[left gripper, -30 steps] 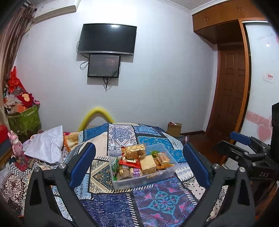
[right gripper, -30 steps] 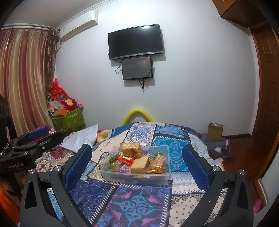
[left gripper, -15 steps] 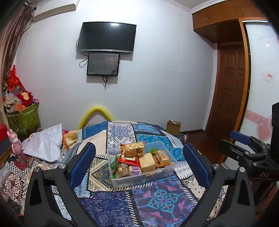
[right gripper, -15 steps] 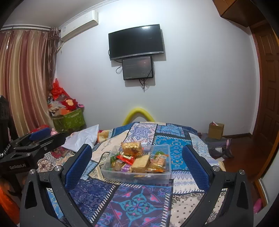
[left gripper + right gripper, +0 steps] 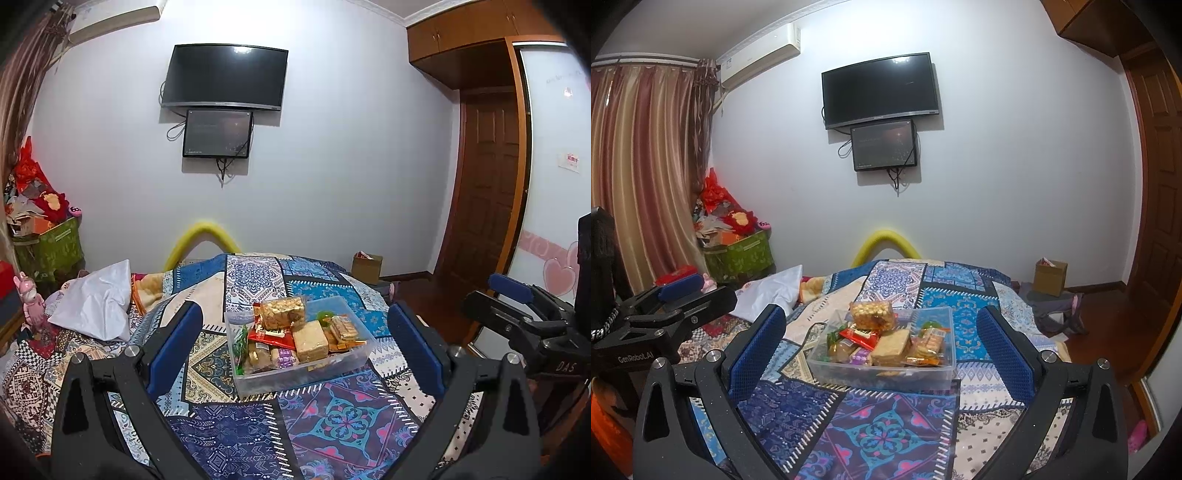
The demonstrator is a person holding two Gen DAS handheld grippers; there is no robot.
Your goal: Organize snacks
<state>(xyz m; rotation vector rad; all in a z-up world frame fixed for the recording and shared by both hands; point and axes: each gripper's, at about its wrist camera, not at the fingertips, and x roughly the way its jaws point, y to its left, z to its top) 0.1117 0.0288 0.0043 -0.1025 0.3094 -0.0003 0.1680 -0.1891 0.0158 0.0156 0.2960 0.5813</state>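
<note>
A clear plastic tub (image 5: 303, 380) (image 5: 879, 378) full of wrapped snacks stands on a patterned blue bedspread (image 5: 332, 417) (image 5: 879, 435). A golden peanut-brittle pack (image 5: 282, 313) (image 5: 872, 314) lies on top, with a tan cake block (image 5: 311, 340) (image 5: 892, 345) and a red wrapper (image 5: 271, 336) beside it. My left gripper (image 5: 295, 345) is open and empty, held back from the tub. My right gripper (image 5: 881, 349) is open and empty, also short of the tub. Each gripper shows at the edge of the other's view.
A white pillow (image 5: 98, 301) lies at the left of the bed. A green box of clutter (image 5: 738, 254) stands by the curtain. A cardboard box (image 5: 1051, 277) sits on the floor near the wooden door (image 5: 487, 184). Two screens hang on the far wall.
Both views have lifted and drawn slightly back from the tub. The snacks have not moved and both grippers have stayed open.
</note>
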